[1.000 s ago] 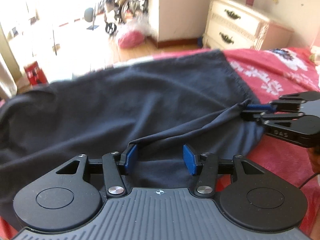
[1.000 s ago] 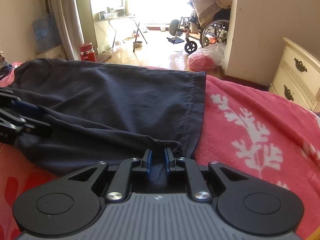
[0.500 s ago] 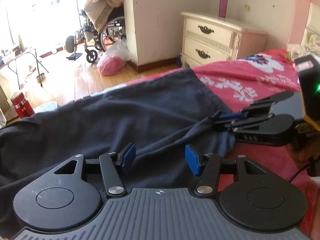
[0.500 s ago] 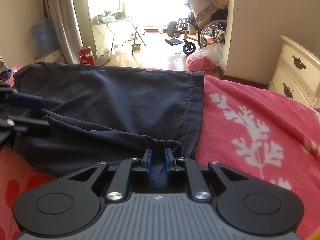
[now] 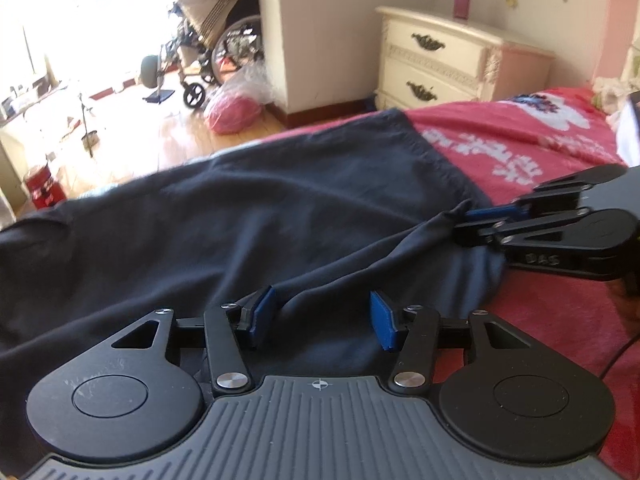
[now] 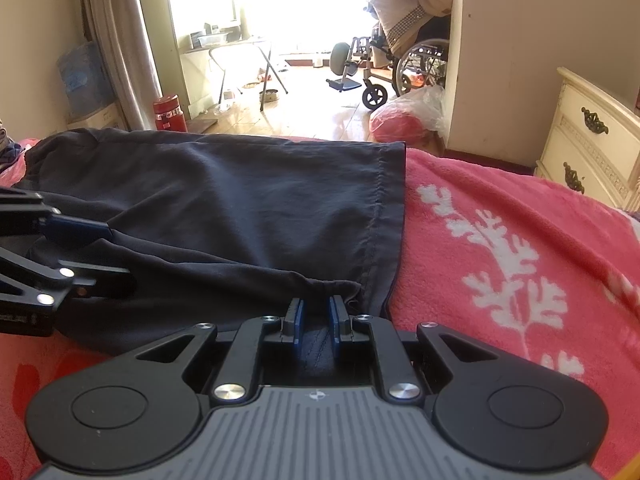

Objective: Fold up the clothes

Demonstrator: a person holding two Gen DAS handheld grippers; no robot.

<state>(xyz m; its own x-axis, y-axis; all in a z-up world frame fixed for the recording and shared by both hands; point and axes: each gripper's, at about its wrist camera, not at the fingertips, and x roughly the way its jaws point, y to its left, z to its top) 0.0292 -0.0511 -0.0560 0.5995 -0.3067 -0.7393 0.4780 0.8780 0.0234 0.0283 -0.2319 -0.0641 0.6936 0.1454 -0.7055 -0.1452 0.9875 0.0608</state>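
My right claw (image 6: 316,316) hides the corner of the dark garment (image 6: 240,208) it pinches. The garment's left end runs past the edge of the left wrist view (blurred there too). The bed (image 6: 520,248) is cropped on every side.

Ahead of the tool, hard sunlight washed a glossy wooden plank floor (image 6: 304,100). A metal-framed wheelchair (image 6: 384,68) stood beside a plain cream wall (image 6: 520,40). Off to the right sat a cream two-drawer carved nightstand (image 5: 444,64); left, a red cylindrical canister (image 6: 170,114).
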